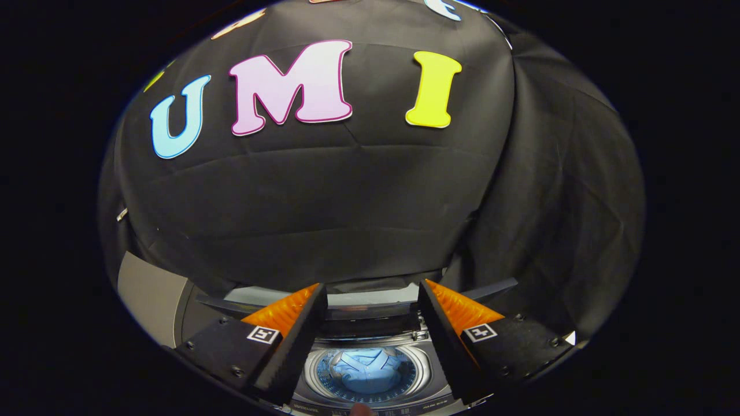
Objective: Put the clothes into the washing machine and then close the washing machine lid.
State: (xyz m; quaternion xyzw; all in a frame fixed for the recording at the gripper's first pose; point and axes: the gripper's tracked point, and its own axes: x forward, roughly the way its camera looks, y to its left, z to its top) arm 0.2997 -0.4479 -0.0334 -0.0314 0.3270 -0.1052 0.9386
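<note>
Right now your hand-held gripper (373,292) hangs above the washing machine (370,346) with its two fingers spread wide apart and nothing pinched between them. Low in the frame, between the two fingers and below their tips, you look down into the machine's round drum (324,370). A blue garment (364,370) lies crumpled inside that drum, well clear of both fingers. The machine's lid (370,297) stands raised at the back of the opening, just beyond the fingertips, so the drum is uncovered. A grey panel (147,297) shows at the lower left of the frame, beside the machine. Behind everything, the black cloth wall (347,202) of the booth rises across the middle and upper part of the frame. At the very bottom centre, a small pale rounded shape (361,410) pokes in; you cannot tell what it is.
</note>
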